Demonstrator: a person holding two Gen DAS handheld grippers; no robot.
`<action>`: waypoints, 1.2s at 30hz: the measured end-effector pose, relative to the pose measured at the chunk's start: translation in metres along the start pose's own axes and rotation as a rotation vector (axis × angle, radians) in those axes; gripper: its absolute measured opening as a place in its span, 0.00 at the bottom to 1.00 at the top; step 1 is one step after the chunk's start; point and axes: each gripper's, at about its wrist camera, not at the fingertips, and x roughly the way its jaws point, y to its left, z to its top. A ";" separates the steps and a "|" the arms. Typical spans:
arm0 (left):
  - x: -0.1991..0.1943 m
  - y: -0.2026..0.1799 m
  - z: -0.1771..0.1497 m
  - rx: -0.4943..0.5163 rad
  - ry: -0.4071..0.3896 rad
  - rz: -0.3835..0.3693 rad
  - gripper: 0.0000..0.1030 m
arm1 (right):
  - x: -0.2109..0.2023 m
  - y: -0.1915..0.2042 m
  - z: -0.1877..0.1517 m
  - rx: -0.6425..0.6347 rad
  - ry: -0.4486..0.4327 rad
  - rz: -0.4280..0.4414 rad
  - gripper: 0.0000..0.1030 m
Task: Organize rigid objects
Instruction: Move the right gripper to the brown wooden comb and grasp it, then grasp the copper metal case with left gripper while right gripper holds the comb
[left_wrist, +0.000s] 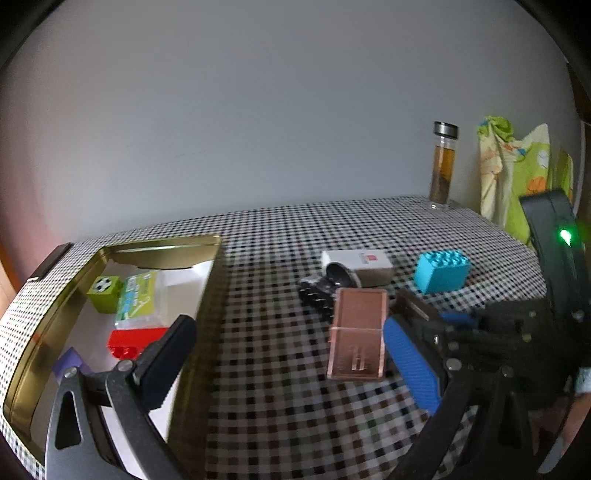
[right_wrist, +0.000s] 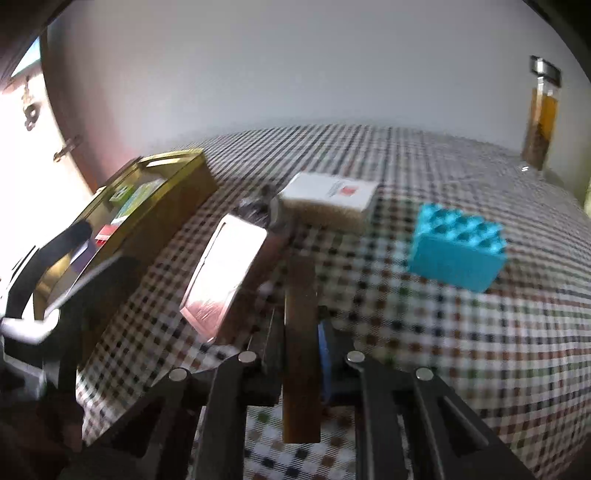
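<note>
The sorting looked about half done. At the left of the checked tabletop (left_wrist: 280, 387) sat a shallow gold tin tray (left_wrist: 162, 249), and it already held several pieces: a green cube printed with a football (left_wrist: 104, 293) towards the back, a clear packet with green lettering (left_wrist: 138, 302) just beside it, a red studded brick (left_wrist: 135, 341) in front of that, and a purple block (left_wrist: 70, 360) nearest the front, partly hidden behind the left claw (left_wrist: 291, 362). That claw hung over the tray's right edge with its fingers spread wide and nothing between them. Moving rightward, loose things were left on the cloth: a copper-coloured flat case (left_wrist: 357, 334), a black lumpy item (left_wrist: 317, 295) behind it that I could not identify, a dark round cap or tin (left_wrist: 341, 275) leaning against a white box with a red mark (left_wrist: 358, 264), and a turquoise studded brick (left_wrist: 441, 271) further right. The right claw (right_wrist: 301, 354) had its fingers pinched tight on a slim brown wooden bar (right_wrist: 301, 354), which stuck up between the pads near the copper case; whether the bar's far end rested on the cloth I could not tell. By my reckoning that bar was bound for the tray next, with at least four or five more pieces to follow. At the far right, against the wall, stood a tall glass bottle with a metal lid (left_wrist: 443, 166), part full of amber liquid.
</note>
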 end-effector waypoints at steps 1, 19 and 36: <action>0.001 -0.004 0.001 0.010 0.001 -0.008 0.99 | 0.001 -0.004 0.001 0.019 0.005 0.000 0.16; 0.056 -0.041 0.002 0.101 0.226 -0.085 0.67 | -0.004 -0.019 0.013 0.090 -0.120 -0.067 0.17; 0.014 -0.006 0.006 -0.048 0.001 -0.073 0.44 | -0.041 -0.010 0.004 0.061 -0.322 -0.090 0.17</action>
